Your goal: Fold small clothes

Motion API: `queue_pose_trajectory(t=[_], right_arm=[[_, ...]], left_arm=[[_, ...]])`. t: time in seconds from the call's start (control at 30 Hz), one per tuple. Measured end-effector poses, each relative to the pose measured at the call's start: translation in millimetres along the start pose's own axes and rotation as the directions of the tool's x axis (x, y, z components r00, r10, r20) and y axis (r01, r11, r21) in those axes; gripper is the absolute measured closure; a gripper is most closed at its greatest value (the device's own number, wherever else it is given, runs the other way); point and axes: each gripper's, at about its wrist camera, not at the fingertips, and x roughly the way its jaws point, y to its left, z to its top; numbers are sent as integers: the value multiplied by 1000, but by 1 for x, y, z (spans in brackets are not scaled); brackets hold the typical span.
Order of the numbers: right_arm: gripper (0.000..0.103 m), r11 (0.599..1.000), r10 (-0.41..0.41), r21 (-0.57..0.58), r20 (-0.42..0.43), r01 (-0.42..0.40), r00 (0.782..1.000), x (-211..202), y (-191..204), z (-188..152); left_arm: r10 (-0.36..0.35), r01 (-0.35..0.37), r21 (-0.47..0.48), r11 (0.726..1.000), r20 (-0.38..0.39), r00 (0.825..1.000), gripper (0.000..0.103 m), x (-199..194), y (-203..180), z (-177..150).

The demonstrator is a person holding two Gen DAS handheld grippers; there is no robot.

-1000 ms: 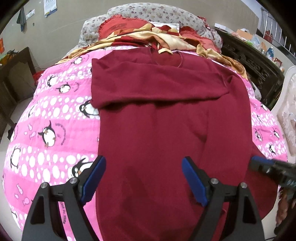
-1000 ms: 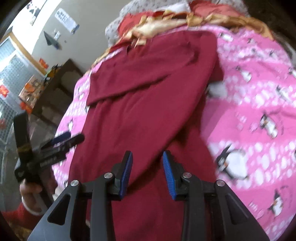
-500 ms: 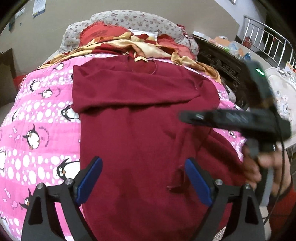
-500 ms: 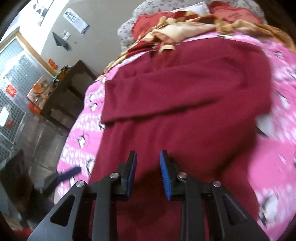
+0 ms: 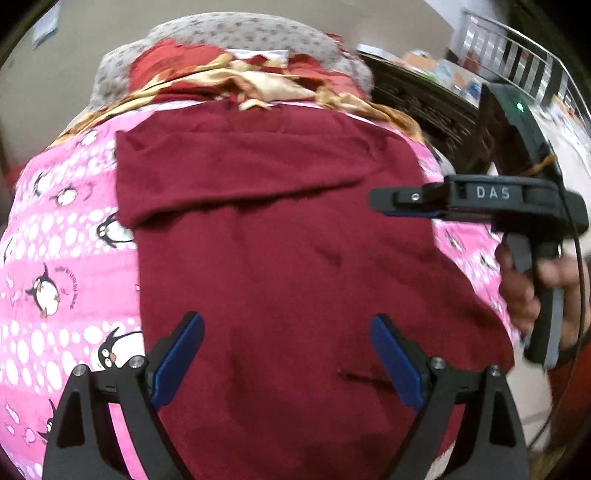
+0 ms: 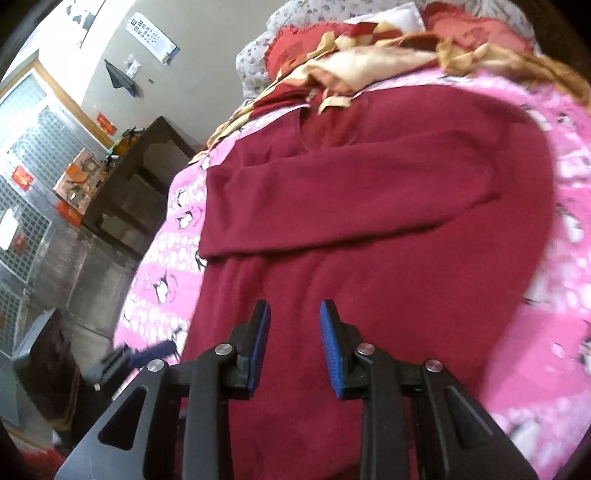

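A dark red long-sleeved garment (image 5: pixel 288 258) lies flat on a pink penguin-print bedspread (image 5: pixel 55 258), with one sleeve folded across its chest (image 5: pixel 240 184). It also shows in the right wrist view (image 6: pixel 369 240). My left gripper (image 5: pixel 288 354) is wide open and empty above the garment's lower part. My right gripper (image 6: pixel 294 347) is partly open and empty, held above the garment near its lower middle. It shows from the side in the left wrist view (image 5: pixel 406 201), hovering over the garment's right edge.
A crumpled red and gold cloth (image 5: pixel 251 81) and a grey floral pillow (image 5: pixel 240 33) lie at the head of the bed. A dark wooden cabinet (image 6: pixel 136 177) stands left of the bed, dark carved furniture (image 5: pixel 424 103) on the right.
The right gripper has swung from the garment's right edge toward its middle and lifted above it. The left gripper has stayed open over the lower part and drifted slightly.
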Motion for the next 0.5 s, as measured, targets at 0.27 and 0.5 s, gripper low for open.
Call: queue_pose_trajectory(t=[0.27,0.5], right_arm=[[60,998,-52,27,-109,56,993,-40,-35,-57],[71,990,41,137,-136,-22,990,-8,-47,-71]], left_arm=[[13,-12,167,986,-3,1000,9,-4,-34,-21],[0,3,215,977,-13,1000,9,7,-50,-25]])
